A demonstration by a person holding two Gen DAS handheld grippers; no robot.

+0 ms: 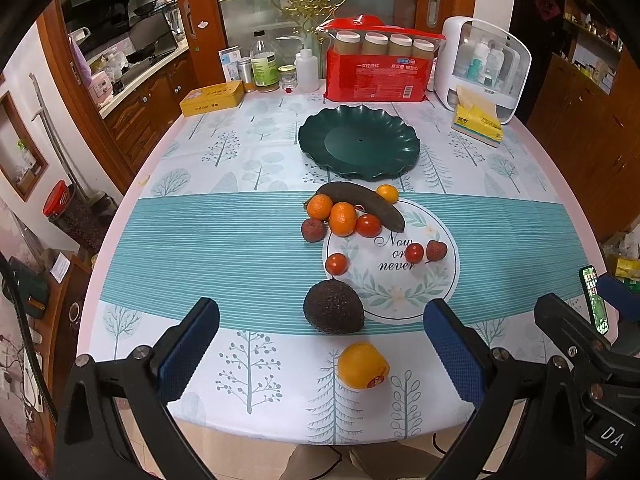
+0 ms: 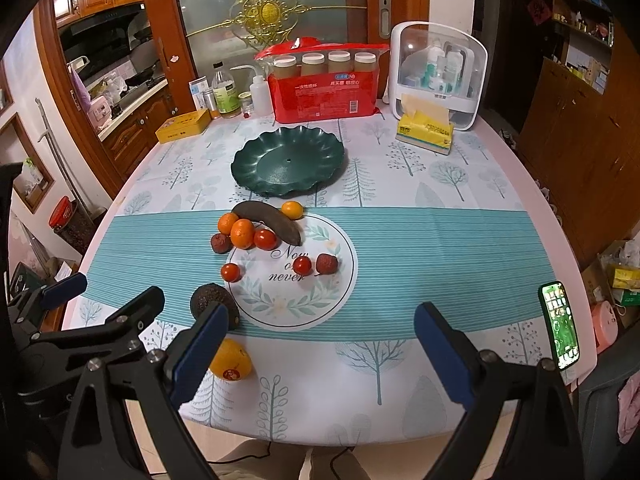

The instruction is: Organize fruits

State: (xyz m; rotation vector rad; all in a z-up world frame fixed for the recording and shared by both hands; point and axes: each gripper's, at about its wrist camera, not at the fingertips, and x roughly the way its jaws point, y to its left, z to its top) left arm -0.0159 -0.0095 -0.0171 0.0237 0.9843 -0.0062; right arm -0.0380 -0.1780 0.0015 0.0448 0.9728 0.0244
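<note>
The fruits lie loose on the bench: an orange (image 1: 363, 365) nearest, just ahead of the left gripper (image 1: 321, 342) and between its spread fingers, then an avocado (image 1: 333, 312) beyond it. Farther ahead sit tomatoes, tangerines and a dark banana (image 1: 362, 203). Past them waits the green plate (image 1: 359, 143), bare, probably their destination. The right gripper (image 2: 318, 350), jaws also apart and holding nothing, hovers beside the left, the orange by its left finger.
</note>
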